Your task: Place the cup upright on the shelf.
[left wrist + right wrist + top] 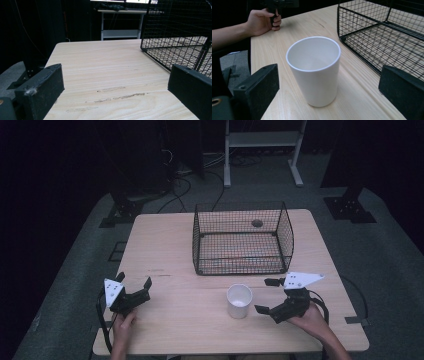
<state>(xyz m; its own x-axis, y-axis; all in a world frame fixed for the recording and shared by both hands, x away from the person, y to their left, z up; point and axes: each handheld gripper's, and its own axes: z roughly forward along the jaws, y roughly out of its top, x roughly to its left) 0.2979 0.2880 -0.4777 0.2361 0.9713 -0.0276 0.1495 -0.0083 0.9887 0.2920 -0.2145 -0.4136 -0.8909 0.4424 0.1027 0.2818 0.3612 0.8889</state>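
A white cup [239, 300] stands upright on the wooden table [175, 250], in front of a black wire basket [243, 238]. My right gripper [268, 295] is open just right of the cup, jaws spread and pointing at it. In the right gripper view the empty cup [315, 70] stands a little ahead of the gap between the jaws, apart from both. My left gripper [134, 281] rests open at the table's front left, nothing between its jaws. In the left gripper view the basket [180, 37] sits ahead to the right.
The basket looks empty; a round hole [257, 223] in the tabletop shows behind it. A white metal frame [262, 150] and cables lie on the floor beyond the table. The other hand [263, 21] grips its tool far off in the right gripper view.
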